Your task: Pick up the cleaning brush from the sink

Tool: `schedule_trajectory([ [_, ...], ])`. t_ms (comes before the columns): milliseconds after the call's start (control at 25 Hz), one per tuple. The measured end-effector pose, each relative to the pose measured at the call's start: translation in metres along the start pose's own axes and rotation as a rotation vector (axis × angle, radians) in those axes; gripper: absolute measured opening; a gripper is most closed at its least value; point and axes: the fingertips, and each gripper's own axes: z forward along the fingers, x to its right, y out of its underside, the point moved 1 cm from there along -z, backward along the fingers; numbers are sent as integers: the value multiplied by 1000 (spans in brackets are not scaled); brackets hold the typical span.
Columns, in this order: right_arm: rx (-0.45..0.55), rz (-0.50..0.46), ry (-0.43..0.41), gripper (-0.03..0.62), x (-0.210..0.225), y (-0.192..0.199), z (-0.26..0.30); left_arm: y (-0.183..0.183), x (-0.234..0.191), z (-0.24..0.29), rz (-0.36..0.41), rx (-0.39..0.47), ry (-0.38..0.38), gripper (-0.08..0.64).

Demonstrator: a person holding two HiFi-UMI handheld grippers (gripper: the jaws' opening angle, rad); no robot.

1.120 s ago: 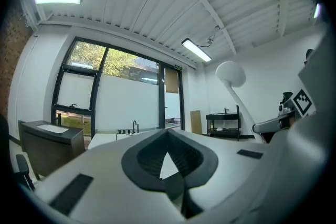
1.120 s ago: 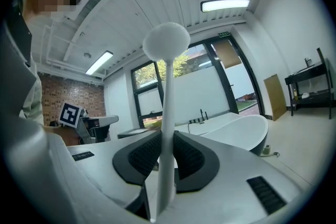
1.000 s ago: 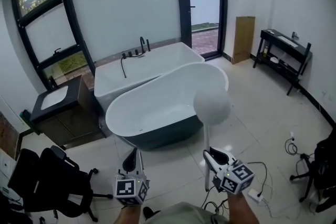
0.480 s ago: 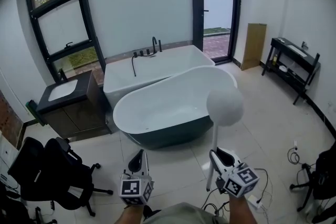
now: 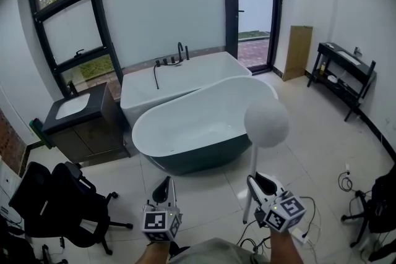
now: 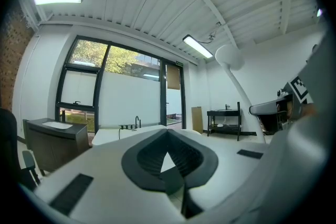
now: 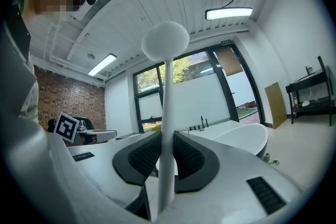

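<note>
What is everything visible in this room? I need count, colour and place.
oval bathtub: one, white inside, dark outside, centre floor
rectangular bathtub: one, white, behind it
faucet: one, black, at rectangular bathtub's far edge
vanity cabinet: one, dark, left wall
office chair: one or two, black, lower left
console table: one, black, right wall
board: one, brown, leaning by the door
cleaning brush: one, white, held upright, lower right
left gripper: one, white, fingers together, empty
right gripper: one, white, fingers shut on cleaning brush

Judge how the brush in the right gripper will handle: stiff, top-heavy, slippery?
Probably stiff: the cleaning brush stands straight above the right gripper. Likely top-heavy, its round head far from the grip. Its thin handle might swivel.
</note>
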Motion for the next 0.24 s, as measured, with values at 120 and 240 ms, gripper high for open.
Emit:
schedule_trajectory([
  [120, 0, 0, 0, 52, 2, -3, 1, -1, 2, 2, 0, -2, 3, -9],
  [240, 0, -1, -2, 52, 5, -5, 2, -3, 4, 6, -2, -1, 4, -9],
])
